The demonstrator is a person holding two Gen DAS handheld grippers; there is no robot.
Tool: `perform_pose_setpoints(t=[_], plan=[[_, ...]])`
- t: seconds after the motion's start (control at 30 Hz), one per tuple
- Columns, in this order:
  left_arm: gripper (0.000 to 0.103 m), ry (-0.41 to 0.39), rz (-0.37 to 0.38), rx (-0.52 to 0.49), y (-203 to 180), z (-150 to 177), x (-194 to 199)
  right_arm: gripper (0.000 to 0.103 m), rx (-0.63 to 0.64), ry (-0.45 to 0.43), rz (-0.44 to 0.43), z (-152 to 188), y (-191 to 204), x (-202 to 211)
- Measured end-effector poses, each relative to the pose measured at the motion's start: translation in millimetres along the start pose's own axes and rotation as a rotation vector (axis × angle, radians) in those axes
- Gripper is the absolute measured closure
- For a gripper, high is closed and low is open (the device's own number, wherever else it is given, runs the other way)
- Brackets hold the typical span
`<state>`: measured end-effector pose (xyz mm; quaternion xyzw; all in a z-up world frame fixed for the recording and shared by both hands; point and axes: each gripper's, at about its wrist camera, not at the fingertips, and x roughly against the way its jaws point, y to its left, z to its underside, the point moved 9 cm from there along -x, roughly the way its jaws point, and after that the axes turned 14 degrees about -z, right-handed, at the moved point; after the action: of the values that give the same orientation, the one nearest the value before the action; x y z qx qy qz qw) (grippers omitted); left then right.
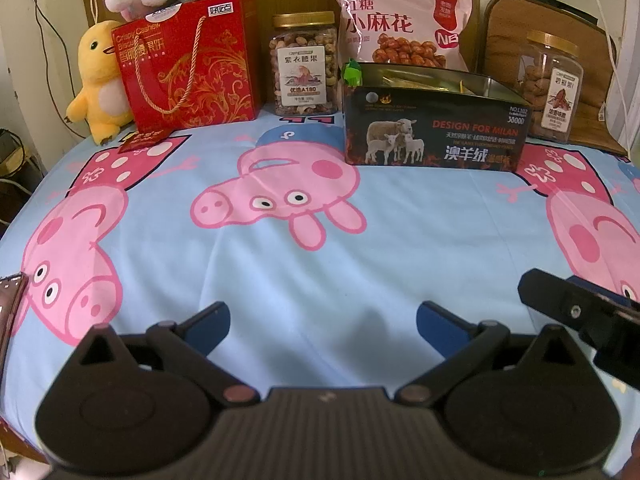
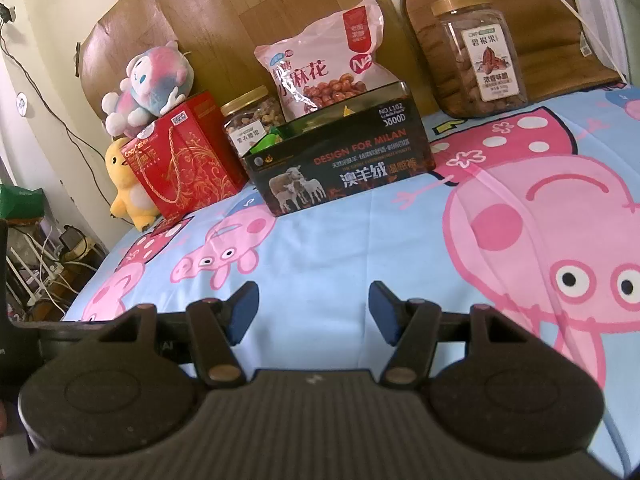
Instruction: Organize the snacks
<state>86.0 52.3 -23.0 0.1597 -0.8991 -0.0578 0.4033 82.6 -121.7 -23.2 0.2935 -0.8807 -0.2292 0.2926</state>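
Hovering over the cartoon-pig bedsheet (image 1: 304, 280), left gripper (image 1: 323, 318) and right gripper (image 2: 314, 307), fingers spread wide, nothing between them. Lined along the headboard from ten to two o'clock: red gift bag (image 1: 192, 60), cashew jar (image 1: 304, 66), pink snack pouch (image 1: 400, 20), open black tin (image 1: 432, 132), pecan jar (image 1: 554, 84). Jars probably rigid, weighty, slick: best taken round the body. Pouch soft, crushable: best pinched at its top seam.
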Motion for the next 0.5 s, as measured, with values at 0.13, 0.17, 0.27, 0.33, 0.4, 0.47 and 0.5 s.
perform_pose_setpoints(t=[0.13,0.17,0.27,0.33,0.4,0.47,0.5], plan=[[0.0,0.001,-0.003,0.0,-0.2,-0.7,-0.5,0.039,0.002,0.004,-0.002,0.0,-0.3,-0.6],[0.0,0.0,-0.003,0.0,-0.1,-0.8,-0.4,0.039,0.001,0.004,-0.002,0.0,-0.2,-0.5],[0.0,0.003,-0.004,0.001,0.7,-0.5,-1.4,0.039,0.002,0.005,-0.004,0.5,-0.2,-1.1],[0.0,0.005,-0.003,0.002,0.6,-1.0,-2.2,0.039,0.0,0.01,-0.004,0.6,-0.7,-2.1],[0.0,0.001,-0.002,0.003,0.7,-1.6,-1.3,0.039,0.001,0.005,-0.001,-0.3,-1.6,-1.3],[0.0,-0.005,-0.006,0.001,0.9,-1.6,-0.7,0.039,0.0,0.003,-0.001,-0.3,-2.5,-0.2],[0.0,-0.013,-0.014,-0.001,1.1,-2.0,0.1,0.039,-0.001,0.004,0.0,0.2,-2.8,-0.4]])
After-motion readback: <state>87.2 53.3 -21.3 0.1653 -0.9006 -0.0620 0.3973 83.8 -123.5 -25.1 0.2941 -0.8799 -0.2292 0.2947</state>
